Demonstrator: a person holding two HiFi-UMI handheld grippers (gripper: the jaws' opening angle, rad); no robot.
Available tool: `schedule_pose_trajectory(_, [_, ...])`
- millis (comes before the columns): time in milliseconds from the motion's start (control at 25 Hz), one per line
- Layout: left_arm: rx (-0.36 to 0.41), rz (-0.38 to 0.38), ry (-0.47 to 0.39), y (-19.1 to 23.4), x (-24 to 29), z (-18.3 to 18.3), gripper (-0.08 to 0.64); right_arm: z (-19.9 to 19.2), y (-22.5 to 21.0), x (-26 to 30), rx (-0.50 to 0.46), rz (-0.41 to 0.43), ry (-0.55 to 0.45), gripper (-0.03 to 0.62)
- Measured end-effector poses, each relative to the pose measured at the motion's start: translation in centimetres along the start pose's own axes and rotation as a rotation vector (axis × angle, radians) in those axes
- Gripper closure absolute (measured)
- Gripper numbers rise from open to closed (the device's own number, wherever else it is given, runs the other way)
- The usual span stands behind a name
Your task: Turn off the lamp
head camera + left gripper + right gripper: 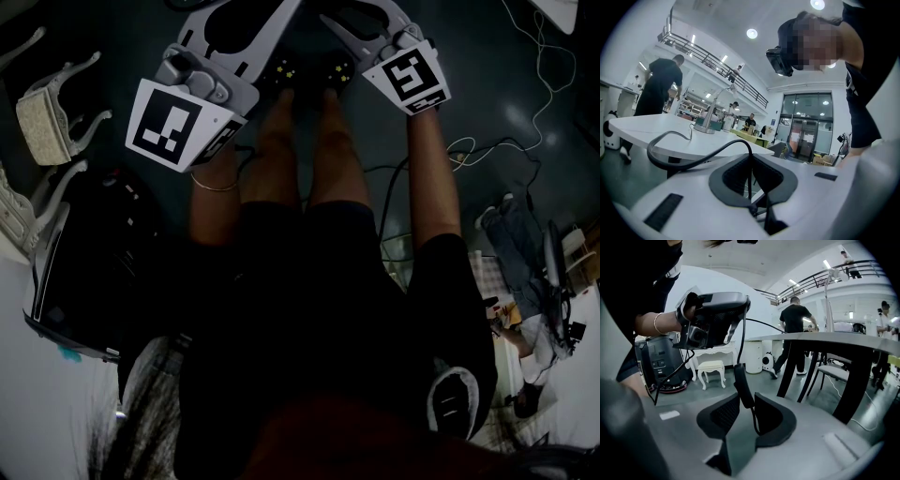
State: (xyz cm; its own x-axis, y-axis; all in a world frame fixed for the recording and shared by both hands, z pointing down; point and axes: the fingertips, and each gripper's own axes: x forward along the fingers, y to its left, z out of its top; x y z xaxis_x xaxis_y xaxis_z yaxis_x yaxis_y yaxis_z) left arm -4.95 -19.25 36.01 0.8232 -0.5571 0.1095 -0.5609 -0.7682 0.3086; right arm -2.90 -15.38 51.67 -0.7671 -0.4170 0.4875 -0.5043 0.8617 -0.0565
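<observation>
Switching step in hand: the right gripper (746, 405) is pinching the cord's inline switch (742, 384) in half-closed jaws, and the left gripper (751, 162) is clamping the cord (687, 166), both below the white table (647, 126) where the lamp (705, 127) is standing. Next move likely calls for a firmer squeeze on the switch.

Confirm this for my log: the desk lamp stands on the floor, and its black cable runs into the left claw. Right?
Not the floor: the desk lamp stands on the white table, as the left gripper view shows. Its black cable does run into the left claw.
</observation>
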Motion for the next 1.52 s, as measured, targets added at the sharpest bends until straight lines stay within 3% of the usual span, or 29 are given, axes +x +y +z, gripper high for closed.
schedule_pose_trajectory(280, [-0.028,-0.005,-0.004,-0.1,0.1,-0.3,0.535,0.2,-0.3,-0.4,0.040,-0.009,-0.032,0.489])
schedule_pose_trajectory(720, [-0.041,-0.023,0.016,-0.1,0.4,-1.2,0.535,-0.3,0.0,-0.4,0.027,-0.009,-0.004,0.474])
schedule_pose_trajectory(920, [0.056,-0.020,0.138,0.2,0.3,-3.6,0.535,-0.2,0.0,-0.5,0.020,-0.017,-0.012,0.460])
schedule_pose_trajectory(1080, [0.002,-0.010,0.126,0.3,0.6,-4.0,0.535,0.2,-0.1,-0.8,0.031,-0.028,-0.031,0.462])
schedule_pose_trajectory(1520, [-0.051,-0.011,0.176,0.4,0.9,-6.8,0.535,0.3,-0.5,-1.8,0.093,-0.086,-0.089,0.489])
